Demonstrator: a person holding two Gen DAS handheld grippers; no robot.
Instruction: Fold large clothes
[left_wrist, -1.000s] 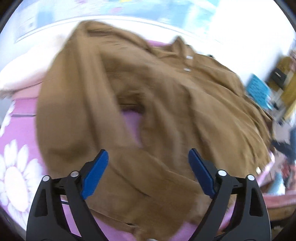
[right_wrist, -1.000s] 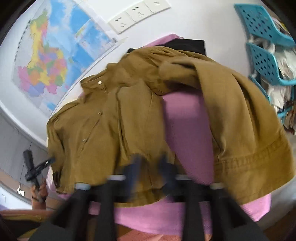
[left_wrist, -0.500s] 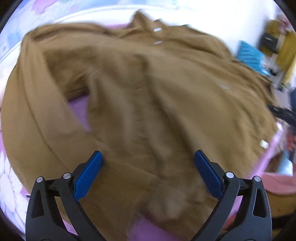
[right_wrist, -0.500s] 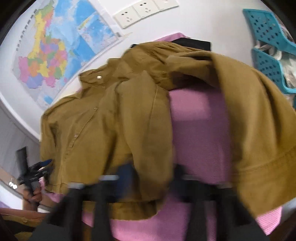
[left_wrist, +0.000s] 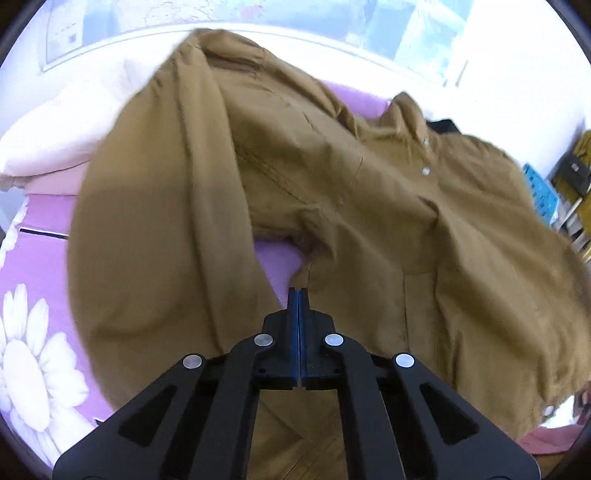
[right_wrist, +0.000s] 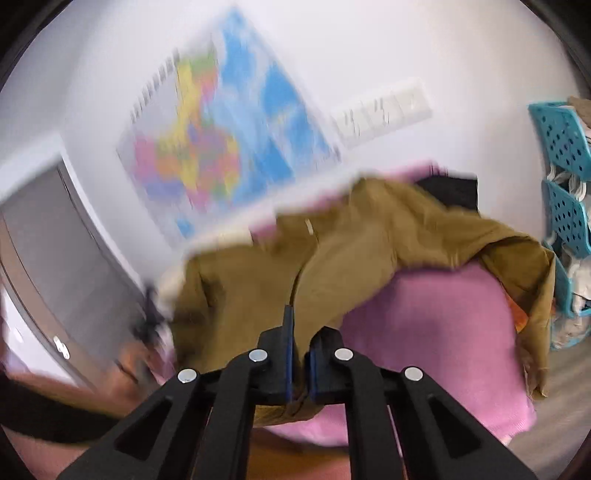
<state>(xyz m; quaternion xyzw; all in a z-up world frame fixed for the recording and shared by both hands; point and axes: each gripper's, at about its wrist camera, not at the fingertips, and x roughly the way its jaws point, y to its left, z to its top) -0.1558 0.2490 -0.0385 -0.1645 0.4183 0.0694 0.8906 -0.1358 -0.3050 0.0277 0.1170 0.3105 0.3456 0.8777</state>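
Now both claws, wide open half a second ago, have clamped the brown jacket (left_wrist: 332, 206) spread across the pink bed (right_wrist: 436, 325): left claw (left_wrist: 297, 295) and right claw (right_wrist: 295, 314) each pinch fabric, so a fold can likely begin.

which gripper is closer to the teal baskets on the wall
Right. The right gripper, shut on the brown jacket, has the teal baskets close by on its right. The left gripper, also shut on the jacket, sees them only far off.
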